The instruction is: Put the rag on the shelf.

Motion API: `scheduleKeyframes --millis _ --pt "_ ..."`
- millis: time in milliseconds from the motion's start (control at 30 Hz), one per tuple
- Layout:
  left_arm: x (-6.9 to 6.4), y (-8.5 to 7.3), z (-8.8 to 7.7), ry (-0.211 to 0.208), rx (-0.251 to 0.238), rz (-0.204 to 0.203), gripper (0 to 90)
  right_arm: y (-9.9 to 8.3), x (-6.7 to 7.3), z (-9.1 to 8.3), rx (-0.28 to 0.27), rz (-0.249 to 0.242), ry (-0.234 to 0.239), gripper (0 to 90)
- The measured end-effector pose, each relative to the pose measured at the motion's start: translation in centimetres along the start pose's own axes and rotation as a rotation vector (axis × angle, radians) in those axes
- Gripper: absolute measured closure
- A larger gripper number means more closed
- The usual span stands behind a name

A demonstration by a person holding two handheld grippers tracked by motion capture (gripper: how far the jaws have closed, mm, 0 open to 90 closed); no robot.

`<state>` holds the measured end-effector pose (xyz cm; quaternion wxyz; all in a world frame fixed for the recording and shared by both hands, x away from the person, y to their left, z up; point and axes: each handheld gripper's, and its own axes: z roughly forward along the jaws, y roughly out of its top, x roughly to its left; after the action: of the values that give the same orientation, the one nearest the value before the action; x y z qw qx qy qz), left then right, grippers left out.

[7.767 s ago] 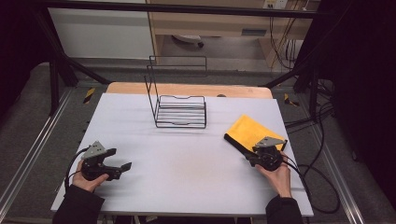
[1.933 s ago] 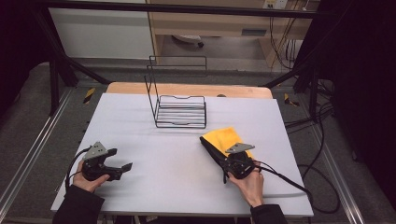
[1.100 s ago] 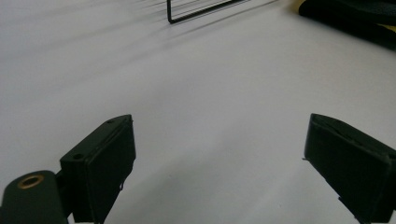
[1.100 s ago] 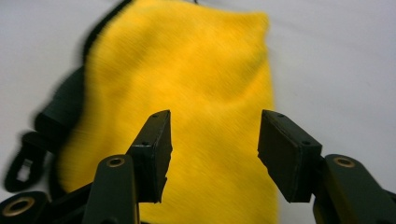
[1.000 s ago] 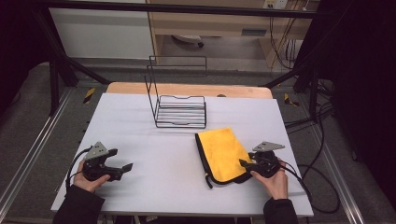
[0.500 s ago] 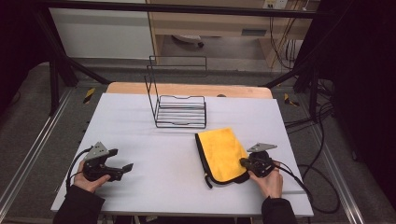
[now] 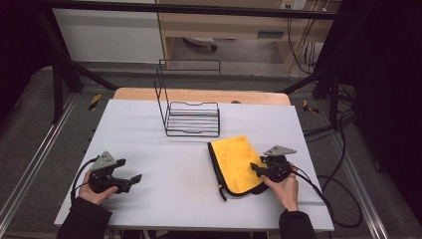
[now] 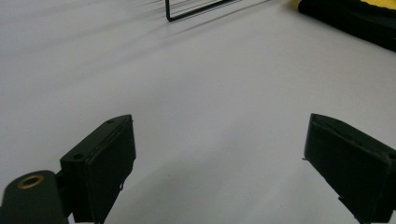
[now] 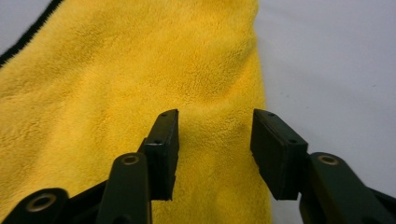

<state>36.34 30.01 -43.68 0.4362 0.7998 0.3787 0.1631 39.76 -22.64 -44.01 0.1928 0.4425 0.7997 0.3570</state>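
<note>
Yellow cloth, fleecy w/ a black edge, lies flat on the white bench, right of centre & just in front of a black wire rack that stands toward the far side. It looks folded over on itself, black trim curling round its left & near edges. My right gripper sits at the cloth's right edge, person's hand behind it. In the right gripper view its two black fingers are about half apart over the yellow pile; they have just been opening, & no fabric is pinched between them, so I read it as let go. My left gripper rests on the bench at near left, well apart from the cloth. In the left gripper view its fingers stand wide w/ bare bench between them, holding nothing. Progress, as I judge it: cloth is laid out on the bench & released, one fold seemingly in place. Left to do, prob: another fold or a tidy-up, maybe moving it to the rack. Can't tell which.
</note>
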Motion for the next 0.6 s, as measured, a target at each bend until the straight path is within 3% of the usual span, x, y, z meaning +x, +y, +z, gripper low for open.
scheduleKeyframes --millis 67,167,233,333,433,600 --pt "0.0 0.0 0.0 -0.001 0.0 0.0 8.8 0.0 -0.1 0.8 0.03 0.011 0.01 54.5" --pt "0.0 0.0 0.0 -0.001 0.001 0.0 8.8 0.0 0.1 1.2 0.041 0.025 0.066 76.7" --pt "0.0 0.0 0.0 -0.001 0.003 0.005 8.9 0.1 0.4 1.2 0.055 0.064 0.074 85.9" --pt "-0.1 0.0 0.0 -0.003 0.001 0.006 8.8 0.2 0.3 1.0 0.07 0.097 0.068 89.4" --pt "-0.4 0.3 0.0 -0.009 -0.01 0.001 9.7 0.4 0.3 0.3 0.038 0.097 0.041 89.7" --pt "-2.5 1.7 0.8 -0.037 -0.018 -0.001 9.7 0.7 -0.4 -1.4 -0.031 0.097 -0.037 89.8"
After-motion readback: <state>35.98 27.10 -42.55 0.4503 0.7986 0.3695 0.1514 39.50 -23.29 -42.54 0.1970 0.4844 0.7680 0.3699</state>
